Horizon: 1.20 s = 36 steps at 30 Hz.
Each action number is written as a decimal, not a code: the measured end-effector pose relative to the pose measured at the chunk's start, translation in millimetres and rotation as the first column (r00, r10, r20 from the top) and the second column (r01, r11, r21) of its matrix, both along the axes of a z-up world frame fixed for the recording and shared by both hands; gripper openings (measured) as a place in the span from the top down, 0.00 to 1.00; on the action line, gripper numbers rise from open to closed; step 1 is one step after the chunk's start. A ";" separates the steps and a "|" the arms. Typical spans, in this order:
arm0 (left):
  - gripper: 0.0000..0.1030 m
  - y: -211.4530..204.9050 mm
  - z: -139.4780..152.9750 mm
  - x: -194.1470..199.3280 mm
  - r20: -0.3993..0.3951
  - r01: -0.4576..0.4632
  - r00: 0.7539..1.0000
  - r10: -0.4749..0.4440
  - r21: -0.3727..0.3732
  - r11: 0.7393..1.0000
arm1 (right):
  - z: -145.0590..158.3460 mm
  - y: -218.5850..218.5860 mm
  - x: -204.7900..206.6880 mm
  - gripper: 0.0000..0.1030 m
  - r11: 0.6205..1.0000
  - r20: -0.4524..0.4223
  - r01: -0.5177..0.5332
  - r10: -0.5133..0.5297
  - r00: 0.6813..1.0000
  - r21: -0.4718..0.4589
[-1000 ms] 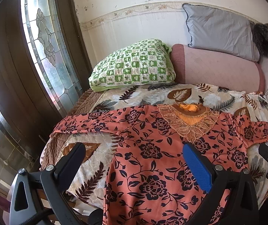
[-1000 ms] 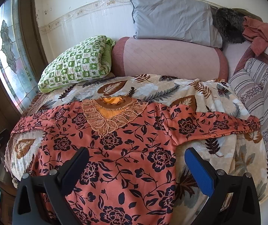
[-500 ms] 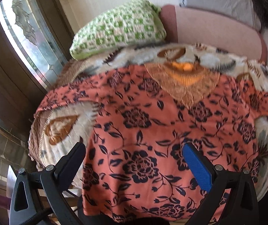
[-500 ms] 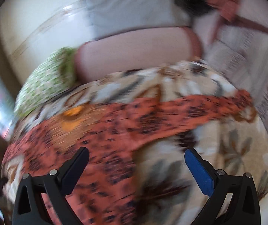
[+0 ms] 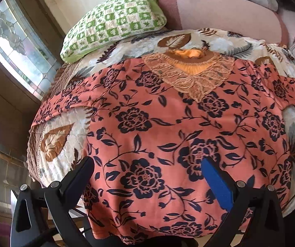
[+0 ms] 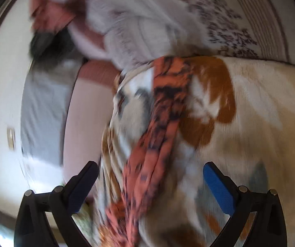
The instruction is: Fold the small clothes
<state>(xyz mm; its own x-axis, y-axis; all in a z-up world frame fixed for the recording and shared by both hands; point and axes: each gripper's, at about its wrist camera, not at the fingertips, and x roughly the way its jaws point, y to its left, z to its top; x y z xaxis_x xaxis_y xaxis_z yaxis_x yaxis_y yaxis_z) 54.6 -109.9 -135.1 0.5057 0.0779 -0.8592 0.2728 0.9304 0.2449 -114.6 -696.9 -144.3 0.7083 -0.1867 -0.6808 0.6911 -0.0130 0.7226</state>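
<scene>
A: Where did the garment lie?

B: The floral top (image 5: 163,135) was spread flat, front up, over the leaf-print quilt (image 5: 56,142) that covered the bed. It was a soft salmon fabric printed with dark roses and vines, with a scalloped lace collar (image 5: 190,78) of tan openwork at the far side and an orange lining showing in the neck opening. Its left sleeve (image 5: 65,100) ran out toward the window, and its near hem hung over the near edge of the bed.

A: And the left gripper (image 5: 147,177)?

B: Its jaws stood wide apart above the lower body of the top, one black finger at the left, one blue-padded finger at the right, holding nothing.

A: The right gripper (image 6: 150,181)?

B: Also spread apart and empty. That view was tilted and heavily blurred. Between its fingers ran the right sleeve (image 6: 163,111), a narrow rumpled strip of the same salmon cloth stretching away across the plush quilt (image 6: 260,113).

A: What else was around?

B: A puffy green-and-white checked pillow (image 5: 114,22) sat at the far left, beside a long pink bolster (image 5: 219,12) of quilted cloth against the wall. A leaded glass window (image 5: 17,41) stood on the left
</scene>
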 end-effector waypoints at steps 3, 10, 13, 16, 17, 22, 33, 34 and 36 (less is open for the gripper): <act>0.00 9.0 -4.4 5.3 -0.012 -0.030 0.999 0.030 0.005 1.000 | -15.3 -16.4 14.9 0.27 1.000 0.022 0.007 -0.008 1.000 0.020; 0.00 30.9 -5.7 9.8 -0.019 -0.068 0.998 0.068 -0.033 0.997 | -5.5 -7.7 22.0 0.91 0.998 -0.002 0.061 -0.061 0.998 0.000; 0.00 42.2 -6.7 10.3 -0.026 -0.075 0.997 0.074 -0.062 0.995 | 62.2 18.7 42.6 0.91 0.977 0.056 -0.058 0.071 0.996 -0.206; 0.00 56.1 -5.6 10.4 -0.028 -0.081 0.996 0.079 -0.091 0.993 | 110.9 58.9 59.5 0.91 0.954 0.181 -0.140 0.192 0.965 -0.266; 0.00 62.7 -4.6 10.8 -0.026 -0.087 0.996 0.085 -0.102 0.991 | 128.9 81.1 69.6 0.91 0.940 0.215 -0.182 0.248 0.944 -0.288; 0.00 107.7 6.1 11.5 -0.009 -0.147 0.989 0.148 -0.166 0.975 | 171.0 182.3 141.6 0.91 0.870 0.278 -0.363 0.459 0.844 -0.333; 0.00 229.9 19.3 2.8 0.031 -0.332 0.937 0.349 -0.240 0.912 | 138.2 406.7 336.1 0.91 0.686 0.230 -0.675 0.727 0.647 -0.270; 0.00 241.7 18.5 1.7 0.026 -0.352 0.929 0.369 -0.247 0.903 | 130.3 426.0 350.4 0.91 0.667 0.206 -0.698 0.745 0.635 -0.260; 0.00 259.4 16.7 -0.9 0.019 -0.384 0.916 0.401 -0.255 0.887 | 105.1 462.0 371.2 0.87 0.652 0.139 -0.726 0.758 0.638 -0.221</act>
<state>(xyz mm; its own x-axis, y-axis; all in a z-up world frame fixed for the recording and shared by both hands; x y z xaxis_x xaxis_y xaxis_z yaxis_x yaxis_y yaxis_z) 53.7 149.5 -118.4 0.5357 0.0775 -0.8408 -0.1365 0.9906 0.0044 256.6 -234.9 -39.3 0.7631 0.3876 -0.5172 0.2635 0.5440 0.7966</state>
